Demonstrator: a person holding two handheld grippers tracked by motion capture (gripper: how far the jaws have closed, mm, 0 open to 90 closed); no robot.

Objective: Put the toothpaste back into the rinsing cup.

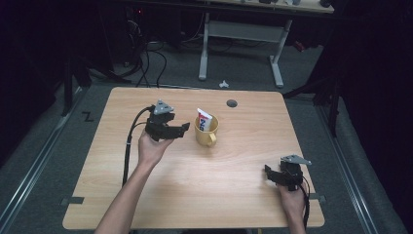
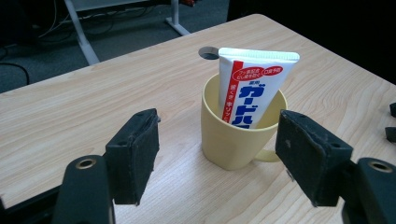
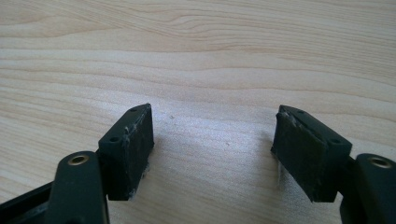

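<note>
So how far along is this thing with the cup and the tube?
Looks done: the toothpaste tube stands inside the yellow mug. In hand: nothing; the left gripper sits open just short of the mug, the right gripper open over bare table. Anything left is unclear.

Wooden table (image 1: 195, 195), round grommet hole (image 1: 232, 103), white desk frame (image 1: 241, 34)

toothpaste tube (image 2: 250, 88), ahead between the left gripper (image 2: 217, 149) jaws | large blue Japanese lettering "ガードハ…" | small red-box print illegible
</note>
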